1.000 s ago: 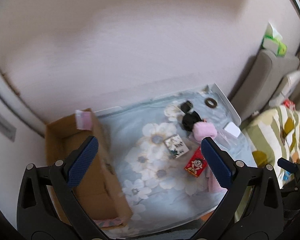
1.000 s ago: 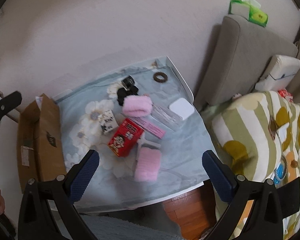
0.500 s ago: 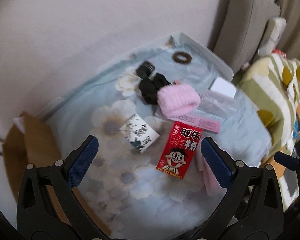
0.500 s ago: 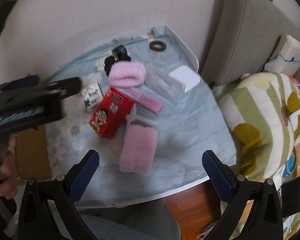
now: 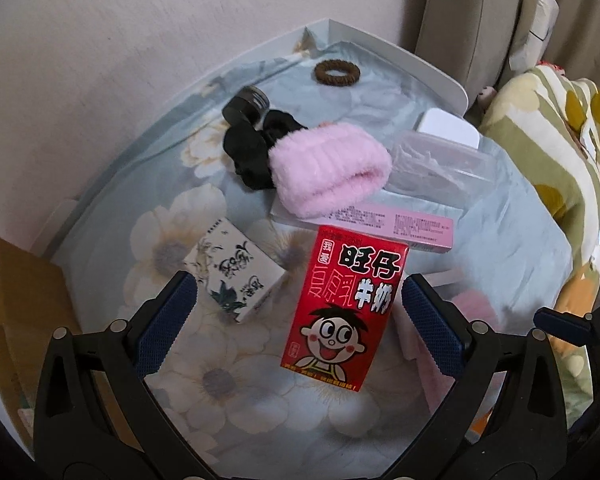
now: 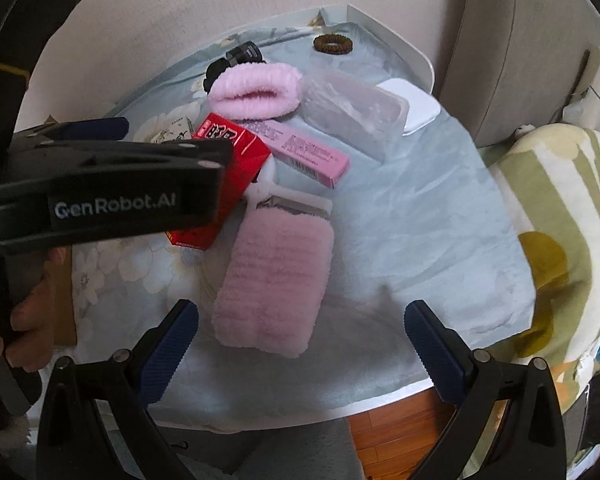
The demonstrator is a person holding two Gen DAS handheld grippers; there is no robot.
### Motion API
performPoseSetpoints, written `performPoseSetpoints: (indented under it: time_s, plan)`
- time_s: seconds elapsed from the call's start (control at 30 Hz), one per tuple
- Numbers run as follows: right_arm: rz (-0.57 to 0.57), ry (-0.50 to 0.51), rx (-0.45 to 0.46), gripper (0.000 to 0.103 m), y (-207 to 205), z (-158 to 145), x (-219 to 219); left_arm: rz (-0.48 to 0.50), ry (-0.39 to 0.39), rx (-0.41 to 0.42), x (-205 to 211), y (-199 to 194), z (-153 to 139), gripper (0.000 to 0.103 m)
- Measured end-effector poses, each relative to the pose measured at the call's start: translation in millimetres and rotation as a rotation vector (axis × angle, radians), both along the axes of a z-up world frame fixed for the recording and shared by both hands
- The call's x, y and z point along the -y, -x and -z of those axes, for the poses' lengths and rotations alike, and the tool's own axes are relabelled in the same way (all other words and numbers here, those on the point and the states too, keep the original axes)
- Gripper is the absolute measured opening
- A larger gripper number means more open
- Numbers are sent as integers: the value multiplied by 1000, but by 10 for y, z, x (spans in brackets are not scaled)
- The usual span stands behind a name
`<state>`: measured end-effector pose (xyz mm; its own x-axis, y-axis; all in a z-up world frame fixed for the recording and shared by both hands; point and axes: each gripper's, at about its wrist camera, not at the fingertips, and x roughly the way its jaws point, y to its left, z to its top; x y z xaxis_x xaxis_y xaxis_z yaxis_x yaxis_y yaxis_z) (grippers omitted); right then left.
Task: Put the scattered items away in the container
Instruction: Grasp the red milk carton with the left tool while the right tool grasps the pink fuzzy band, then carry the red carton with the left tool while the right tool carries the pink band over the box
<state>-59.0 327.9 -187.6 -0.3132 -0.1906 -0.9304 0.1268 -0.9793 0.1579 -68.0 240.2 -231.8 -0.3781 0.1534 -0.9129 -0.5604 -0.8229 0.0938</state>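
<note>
A grey cushion (image 6: 512, 40) stands beside a striped, patterned blanket (image 6: 560, 216).

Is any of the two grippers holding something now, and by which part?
Nothing is held. The left gripper is open above the red milk carton, fingers apart from it. The right gripper is open near the pink fluffy cloth.

Bare desk (image 6: 420, 240) lies wide open on the right, easy passage there. Middle's crowded: red carton (image 5: 346, 308), patterned box (image 5: 236, 276) just beside it, pink box (image 5: 400, 226) and fluffy pink roll (image 5: 332, 170) packed close behind.
</note>
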Motion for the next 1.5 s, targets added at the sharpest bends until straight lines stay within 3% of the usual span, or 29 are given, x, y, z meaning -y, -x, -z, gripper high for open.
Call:
performPoseSetpoints:
  time_s: [0.27, 0.5, 0.53, 0.57, 0.63, 0.7, 0.87, 1.5]
  plan:
    - [-21, -19, -19, 102, -7, 80, 53, -10, -6, 39, -23, 25, 186, 102]
    - [-46, -36, -21, 90, 32, 136, 81, -7, -16, 42, -19, 23, 208, 102]
    - [-50, -39, -21, 88, 31, 140, 84, -4, -29, 49, -9, 22, 205, 95]
    - [-55, -46, -22, 80, 30, 145, 91, -2, -37, 60, 0, 26, 207, 90]
    - [-78, -53, -20, 63, 15, 155, 114, -10, -43, 95, 20, 45, 235, 64]
    - [-99, -44, -18, 46, -12, 168, 141, -16, -63, 89, 50, 49, 208, 51]
    - [-133, -84, -55, 41, -108, 149, 226, -8, -67, 90, 62, 36, 192, 51]
    - [-62, 3, -124, 24, -78, -61, 36, -62, -154, 59, 223, -18, -283, 50]
